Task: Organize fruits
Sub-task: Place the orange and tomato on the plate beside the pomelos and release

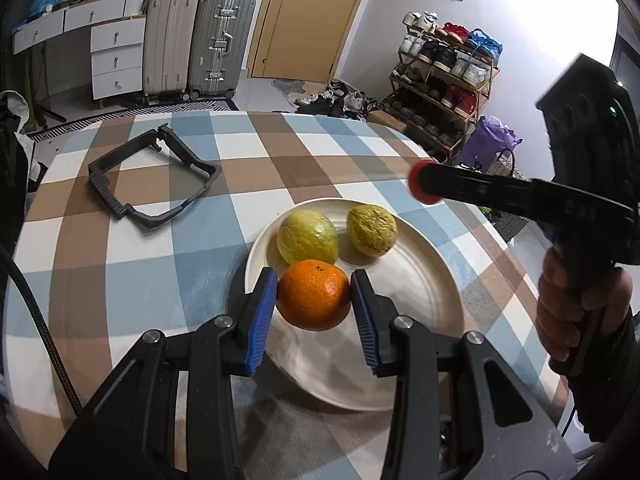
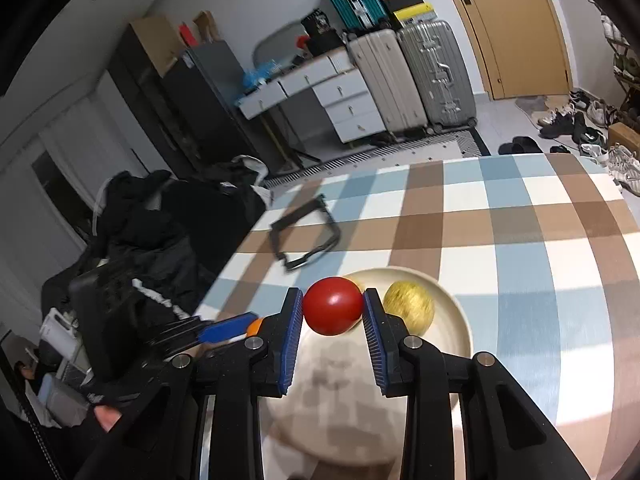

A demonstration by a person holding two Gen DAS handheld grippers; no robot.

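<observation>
the left gripper was clamped on an orange, its 2 blue pads touching either side, over the cream plate. beyond its fingertips lay 2 yellow-green fruits on the plate. the right gripper pinched a red tomato between its fingers above the same plate.

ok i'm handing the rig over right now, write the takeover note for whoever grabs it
Left gripper: shut on the orange, held over the near part of the plate.
Right gripper: shut on the red tomato, above the plate's left side.
Already on the plate: two yellow-green fruits, side by side at the far edge.
Black frame lies on the checked tablecloth, untouched.
Left: set down the orange and the tomato, probably on the plate, then open both sets of fingers.
</observation>
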